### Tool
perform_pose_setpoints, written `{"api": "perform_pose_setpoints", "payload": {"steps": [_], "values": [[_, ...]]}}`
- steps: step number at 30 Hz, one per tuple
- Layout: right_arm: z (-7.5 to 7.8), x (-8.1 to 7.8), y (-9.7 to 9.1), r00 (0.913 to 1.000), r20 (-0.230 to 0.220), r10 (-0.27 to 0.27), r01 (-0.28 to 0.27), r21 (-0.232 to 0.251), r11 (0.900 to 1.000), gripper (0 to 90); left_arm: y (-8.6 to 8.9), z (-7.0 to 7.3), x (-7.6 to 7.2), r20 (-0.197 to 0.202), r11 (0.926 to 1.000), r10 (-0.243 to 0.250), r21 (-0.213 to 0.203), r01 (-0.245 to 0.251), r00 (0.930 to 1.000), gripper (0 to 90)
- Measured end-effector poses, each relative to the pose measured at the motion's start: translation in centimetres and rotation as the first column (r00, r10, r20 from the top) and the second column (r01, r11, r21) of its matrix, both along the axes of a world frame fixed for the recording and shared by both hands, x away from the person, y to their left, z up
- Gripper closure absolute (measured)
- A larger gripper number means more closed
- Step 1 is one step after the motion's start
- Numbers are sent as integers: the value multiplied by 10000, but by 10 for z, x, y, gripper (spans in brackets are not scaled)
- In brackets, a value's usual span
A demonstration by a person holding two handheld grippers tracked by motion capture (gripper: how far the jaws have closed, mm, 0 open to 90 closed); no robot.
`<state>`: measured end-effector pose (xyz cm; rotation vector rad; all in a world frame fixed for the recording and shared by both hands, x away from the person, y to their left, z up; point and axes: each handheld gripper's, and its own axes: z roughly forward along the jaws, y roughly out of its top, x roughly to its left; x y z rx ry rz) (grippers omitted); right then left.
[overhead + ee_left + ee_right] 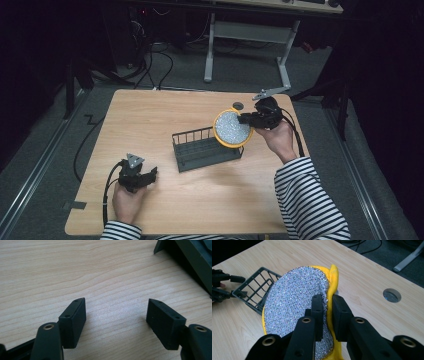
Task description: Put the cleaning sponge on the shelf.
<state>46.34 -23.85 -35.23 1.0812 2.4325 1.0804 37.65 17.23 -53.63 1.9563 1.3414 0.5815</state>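
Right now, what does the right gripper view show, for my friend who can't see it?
The right gripper pinches the edge of a round scouring pad, sparkly silver in front and yellow behind, held up over a dark wire rack. Below is a pale wooden table with a round cable hole.

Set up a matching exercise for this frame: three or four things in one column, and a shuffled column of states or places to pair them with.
Things:
1. left gripper
2. right gripper
3. round scouring pad
4. wire rack

States or places:
A. stands on the table's middle, dark and open-topped
B. jaws apart over bare wood, nothing between them
C. held on edge above the rack's right end, silver face, yellow rim
D. jaws pinched on the pad's rim

Pairs: 1-B, 2-D, 3-C, 4-A
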Motion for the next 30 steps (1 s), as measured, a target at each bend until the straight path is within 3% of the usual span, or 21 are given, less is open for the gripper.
{"api": "perform_pose_setpoints", "payload": {"steps": [7,18,30], "values": [[-4,9,15,9997,143,204,-197,-442,9988,810,0,0,0,-1,10000,-26,34,26,10000,324],[-24,27,26,9997,122,201,-196,-448,9988,807,0,0,0,-1,10000,-27,39,27,10000,324],[-33,30,30,9988,351,333,-306,-770,9966,799,-1,0,0,-4,10000,-48,47,48,10000,319]]}}
